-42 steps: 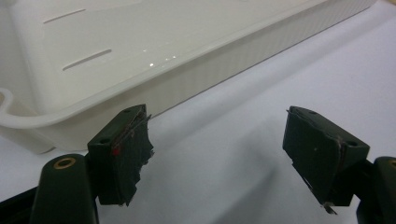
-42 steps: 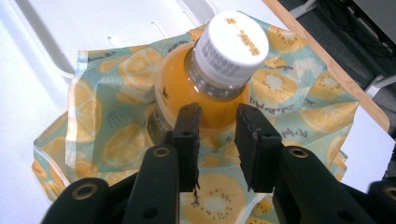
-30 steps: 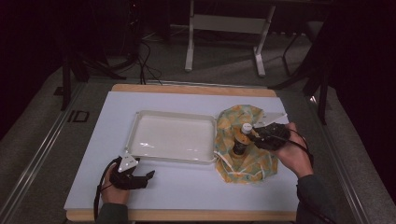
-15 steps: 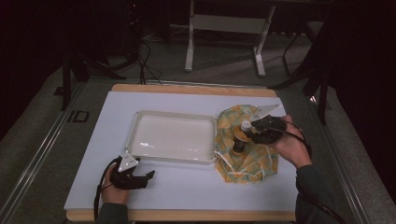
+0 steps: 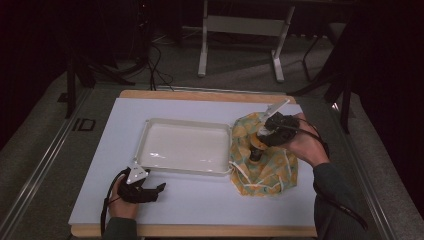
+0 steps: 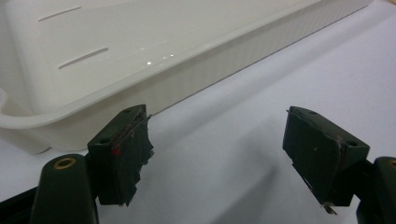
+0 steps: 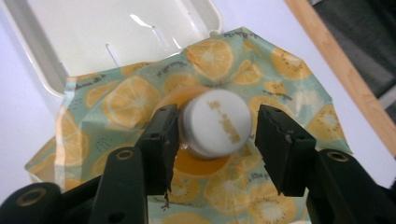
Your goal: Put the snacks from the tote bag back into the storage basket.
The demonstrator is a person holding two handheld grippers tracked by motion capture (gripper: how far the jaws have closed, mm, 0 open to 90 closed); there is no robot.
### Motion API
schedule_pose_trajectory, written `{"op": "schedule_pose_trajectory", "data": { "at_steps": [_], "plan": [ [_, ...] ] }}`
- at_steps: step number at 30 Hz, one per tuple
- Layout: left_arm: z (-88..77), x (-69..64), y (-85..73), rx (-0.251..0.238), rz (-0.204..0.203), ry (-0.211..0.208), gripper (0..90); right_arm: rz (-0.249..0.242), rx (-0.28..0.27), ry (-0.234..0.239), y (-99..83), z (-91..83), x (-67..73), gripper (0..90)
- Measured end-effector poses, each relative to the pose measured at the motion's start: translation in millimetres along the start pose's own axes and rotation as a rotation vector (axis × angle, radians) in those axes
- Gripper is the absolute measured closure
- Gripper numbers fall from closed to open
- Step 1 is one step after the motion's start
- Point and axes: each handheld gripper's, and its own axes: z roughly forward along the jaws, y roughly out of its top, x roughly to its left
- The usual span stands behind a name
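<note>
The left tool (image 5: 159, 188) rests on the white desk (image 5: 210, 200) near its front edge, jaws released and spread apart with nothing between them; in the left gripper view they point at the near wall of the white tray (image 6: 196, 70), close to it but not touching. The tray (image 5: 145, 145) lies at the desk centre and holds nothing. Just right of it, touching its right rim, lies a citrus-print cloth (image 5: 272, 175) with an orange bottle (image 5: 256, 151) standing upright on it. The right tool (image 7: 215, 135) straddles the bottle's white cap (image 7: 217, 123): the left jaw touches or nearly touches the cap, the right jaw stands clear, so the tool is released. The step in hand appears to be grasping the bottle at its cap. The next move calls for closing the jaws squarely on the cap, then lifting without dragging the cloth.
</note>
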Motion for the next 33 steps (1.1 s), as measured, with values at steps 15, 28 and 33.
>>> {"op": "schedule_pose_trajectory", "data": {
  "at_steps": [15,28,33],
  "plan": [
    [-0.1,0.0,-0.1,-0.003,0.003,-0.002,23.3,0.027,0.109,0.094,17.1,4.5,-13.7,57.8],
    [-0.1,-0.1,-0.1,-0.003,0.003,-0.002,23.3,-0.093,0.184,0.127,19.3,6.0,-16.8,54.5],
    [-0.1,-0.1,0.0,-0.003,0.004,-0.002,23.2,-0.099,0.2,0.142,22.5,6.8,-18.7,55.8]
  ]
}}
